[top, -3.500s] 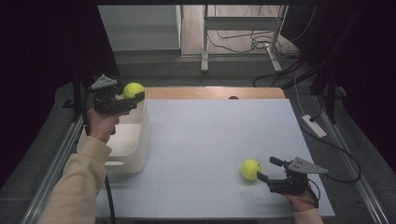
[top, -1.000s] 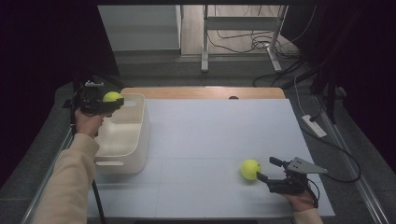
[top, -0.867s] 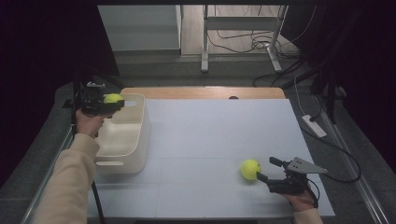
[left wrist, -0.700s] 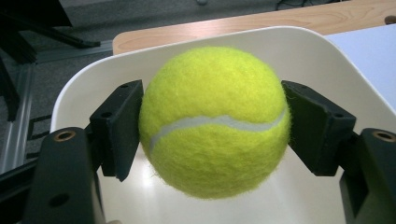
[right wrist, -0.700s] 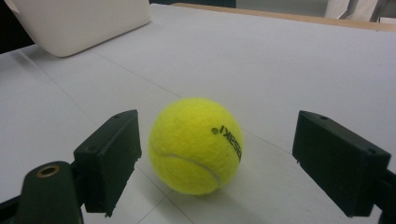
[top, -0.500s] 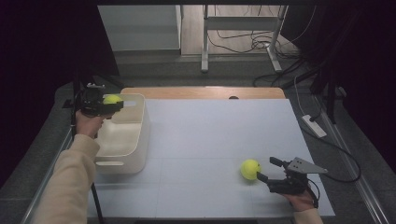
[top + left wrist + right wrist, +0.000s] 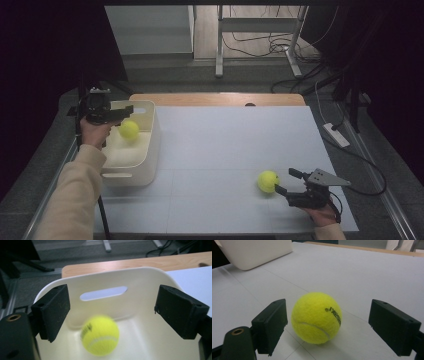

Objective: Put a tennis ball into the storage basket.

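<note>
1. Left gripper (image 7: 124, 111) over the bin (image 7: 150, 145): jaws have just been opening, now spread wide, nothing pressed between them.
2. The ball it held half a second ago is let go; ball 1 (image 7: 129, 129) now sits lower, inside the bin, blurred in the left gripper view (image 7: 100, 335), so likely mid-drop or just landing.
3. Left hand itself has not shifted over the bin since a second ago.
4. Meaning: first ball counts as binned; that half of the work looks done.
5. Ball 2 (image 7: 268, 181) lies on the mat (image 7: 225, 150), well apart from the bin, toward the near right corner.
6. Right gripper (image 7: 282, 182) is just beside ball 2, jaws wide, one each side of it, pads clear of it (image 7: 317, 317); not gripped. Same pose as earlier.
7. Next likely: clench on ball 2, carry to bin.
8. Surface: pale grey mat over a wooden table (image 7: 220, 98), whose far edge shows beyond the bin.
9. Room: dark, grey floor, desk legs (image 7: 219, 45) and cables (image 7: 260, 45) beyond the bin's side of the table; power strip (image 7: 336, 135) off the right edge.
</note>
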A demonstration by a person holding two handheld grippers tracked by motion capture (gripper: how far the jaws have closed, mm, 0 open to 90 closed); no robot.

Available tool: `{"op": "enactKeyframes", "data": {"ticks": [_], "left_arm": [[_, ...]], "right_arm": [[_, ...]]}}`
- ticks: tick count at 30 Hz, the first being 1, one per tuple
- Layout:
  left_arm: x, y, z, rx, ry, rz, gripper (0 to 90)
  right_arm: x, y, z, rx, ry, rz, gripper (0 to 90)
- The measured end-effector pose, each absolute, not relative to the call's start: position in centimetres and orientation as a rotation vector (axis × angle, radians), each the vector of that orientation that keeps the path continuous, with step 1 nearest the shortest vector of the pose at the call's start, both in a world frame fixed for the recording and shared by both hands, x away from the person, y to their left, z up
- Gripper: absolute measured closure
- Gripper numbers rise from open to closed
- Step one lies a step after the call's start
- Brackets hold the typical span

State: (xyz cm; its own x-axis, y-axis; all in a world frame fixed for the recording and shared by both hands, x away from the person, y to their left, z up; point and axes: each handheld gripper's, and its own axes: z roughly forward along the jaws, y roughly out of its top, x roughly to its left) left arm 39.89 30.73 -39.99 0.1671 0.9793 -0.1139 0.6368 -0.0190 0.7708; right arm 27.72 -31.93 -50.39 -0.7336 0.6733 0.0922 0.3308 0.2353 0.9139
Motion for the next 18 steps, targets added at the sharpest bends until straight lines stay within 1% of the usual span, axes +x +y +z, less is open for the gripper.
{"op": "enactKeyframes", "data": {"ticks": [2,6,15,18], "left_arm": [[39.6,30.4,-39.7,1.734,1.512,0.633,14.1],[39.2,29.9,-39.2,1.726,1.461,0.633,14.3],[38.5,29.7,-38.8,1.679,1.394,0.552,13.4],[38.2,29.5,-38.7,1.678,1.375,0.543,13.3]], "right_arm": [[27.7,-31.9,-50.4,0.930,2.191,1.499,15.4],[27.7,-31.9,-50.4,0.930,2.192,1.498,15.4],[27.7,-31.9,-50.4,0.930,2.187,1.503,15.5],[27.8,-31.9,-50.4,0.932,2.188,1.501,15.5]]}}
